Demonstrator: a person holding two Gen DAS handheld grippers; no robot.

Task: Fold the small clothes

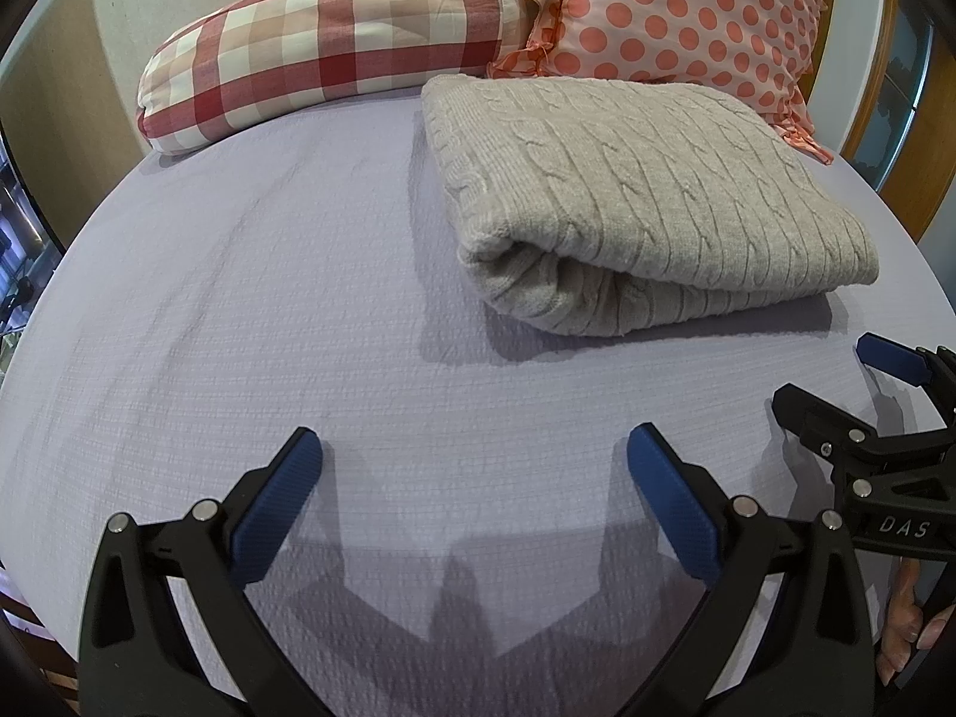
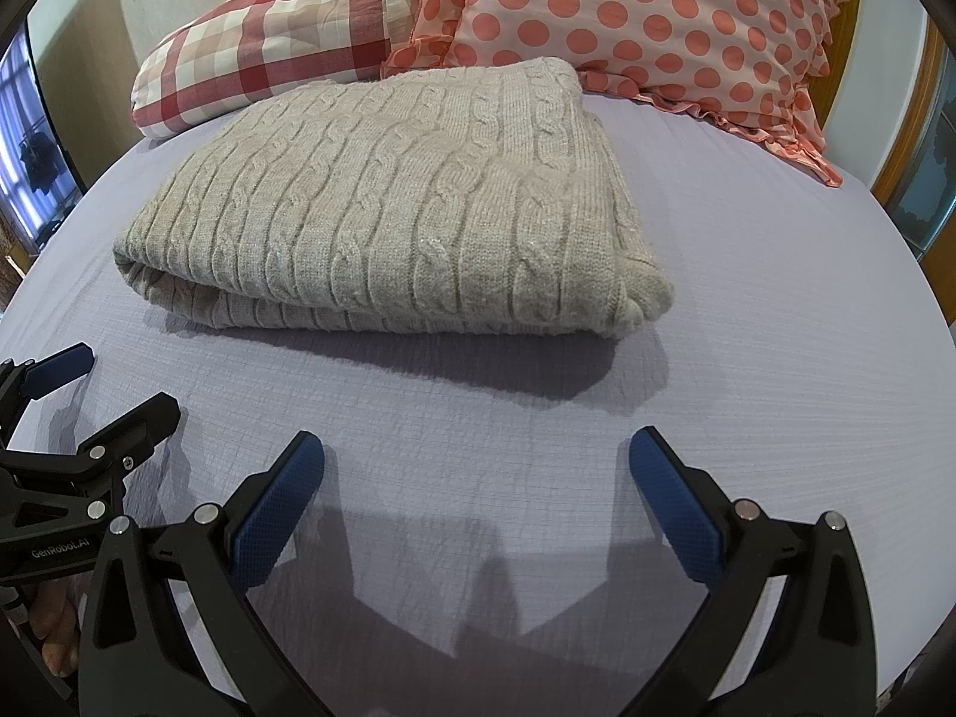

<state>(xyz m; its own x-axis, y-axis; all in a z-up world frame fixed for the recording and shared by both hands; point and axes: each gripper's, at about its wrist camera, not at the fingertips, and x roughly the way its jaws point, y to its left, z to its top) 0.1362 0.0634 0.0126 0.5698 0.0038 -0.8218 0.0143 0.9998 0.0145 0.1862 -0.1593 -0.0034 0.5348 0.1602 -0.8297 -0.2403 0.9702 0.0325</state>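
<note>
A beige cable-knit sweater lies folded in a thick rectangle on the lilac bedsheet, toward the pillows. It also shows in the right wrist view. My left gripper is open and empty, hovering over bare sheet in front of the sweater. My right gripper is open and empty, also short of the sweater's near edge. Each gripper shows at the edge of the other's view: the right one and the left one, both open.
A red-and-white checked pillow and a pink polka-dot pillow with a ruffle lie at the head of the bed behind the sweater. A wooden frame stands at the right. The bed's sheet spreads around the sweater.
</note>
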